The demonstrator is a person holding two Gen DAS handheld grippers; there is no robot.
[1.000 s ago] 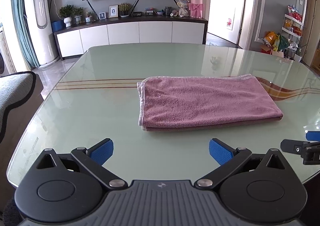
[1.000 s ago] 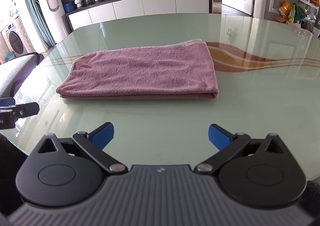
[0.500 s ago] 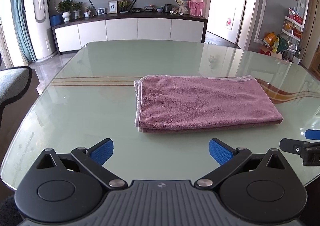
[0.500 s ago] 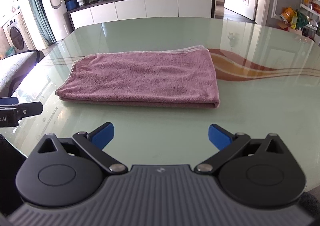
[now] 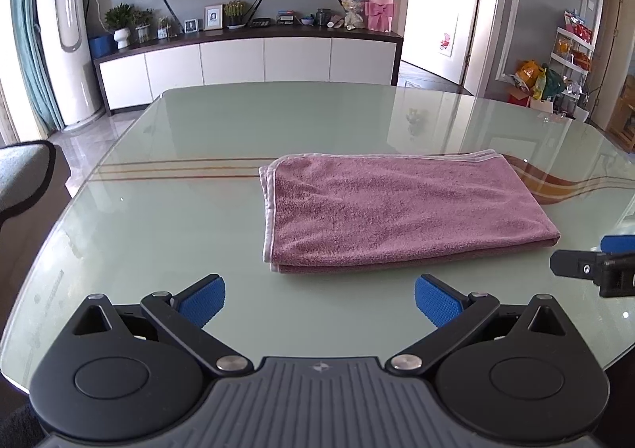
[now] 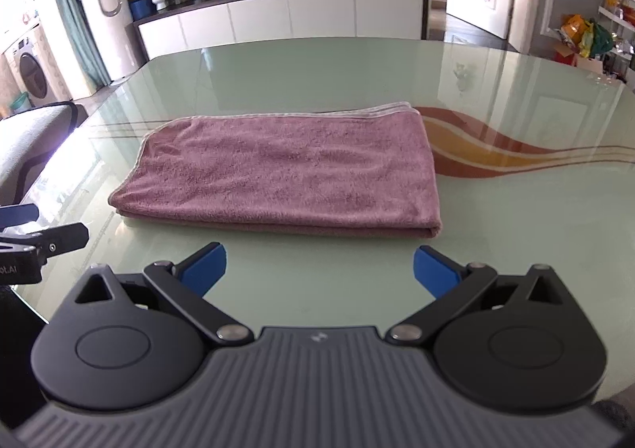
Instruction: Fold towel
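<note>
A pink towel (image 5: 401, 211) lies folded flat on the glass table (image 5: 178, 209), also seen as the pink towel (image 6: 289, 174) in the right wrist view. My left gripper (image 5: 319, 301) hovers open just short of the towel's near edge, nothing between its blue pads. My right gripper (image 6: 319, 269) is open too, close to the towel's near fold, empty. The tip of the right gripper (image 5: 595, 269) shows at the right edge of the left wrist view; the tip of the left gripper (image 6: 35, 237) shows at the left edge of the right wrist view.
The glass table (image 6: 496, 217) has a curved orange-brown stripe (image 6: 488, 154) beyond the towel's right end. A grey chair (image 5: 20, 186) stands at the table's left side. A white TV cabinet (image 5: 246, 62) and a shelf with bags (image 5: 555, 70) lie beyond the table.
Both grippers have risen and tipped slightly, so the towel sits a little lower and nearer in each view. The towel has not moved and both grippers stay open.
</note>
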